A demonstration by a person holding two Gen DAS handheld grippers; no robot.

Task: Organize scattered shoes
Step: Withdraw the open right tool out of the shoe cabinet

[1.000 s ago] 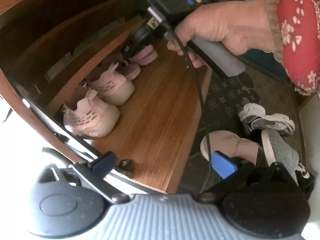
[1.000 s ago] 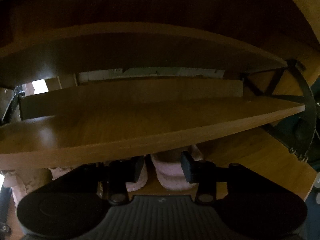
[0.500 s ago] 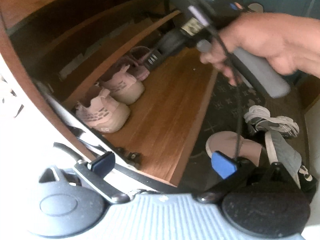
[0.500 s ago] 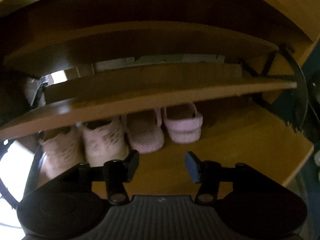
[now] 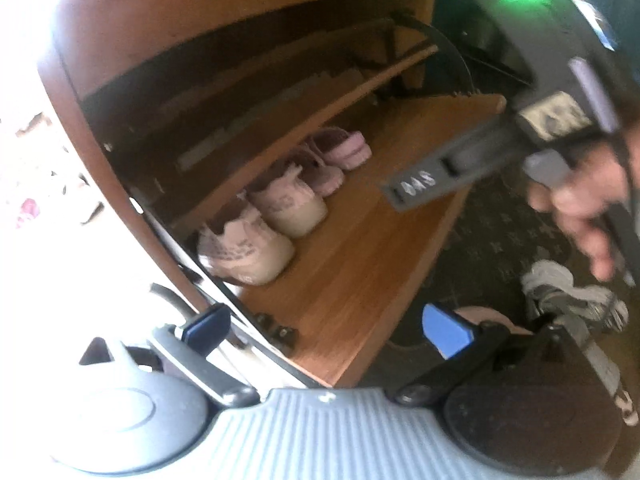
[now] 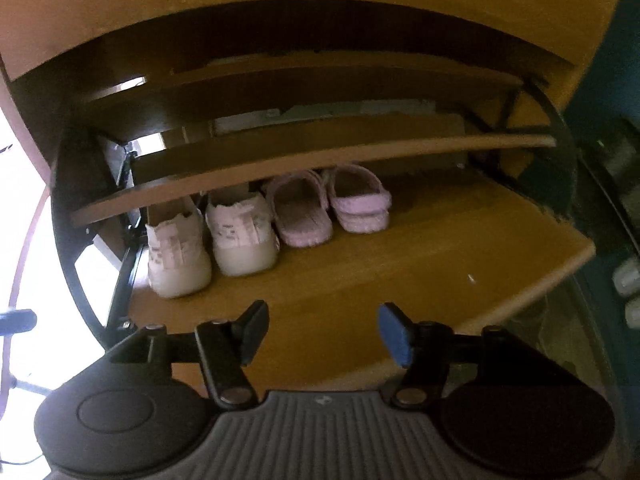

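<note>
1. Both claws hold nothing: the right gripper [image 6: 322, 330] has its jaws spread wide, its blue-tipped fingers [image 6: 394, 334] hanging over the near edge of the wooden shelf board [image 6: 400, 272].
2. Likewise, the left gripper [image 5: 326, 328] stands with its jaws parted and empty; the cabinet's side panel [image 5: 100, 160] crosses just ahead of its left finger.
3. Ahead and left of the right gripper, two pale pink sneakers [image 6: 208, 240] sit side by side on the board, heels toward the camera.
4. Just right of them and a little deeper, two pink clogs [image 6: 328, 206] lie side by side, partly under the upper slat [image 6: 320, 160].
5. From the left wrist view the same four shoes form one row along the back of the shelf, the sneakers [image 5: 264, 228] nearer and the clogs [image 5: 340, 152] farther.
6. Right of the left gripper, on the dark patterned mat [image 5: 500, 240], a grey-and-white sneaker [image 5: 572, 296] lies off the shelf; a pinkish shoe [image 5: 488, 318] shows just behind the right finger.
7. Farther up and right, a hand [image 5: 588, 200], blurred, grips the handle of the right tool.
</note>
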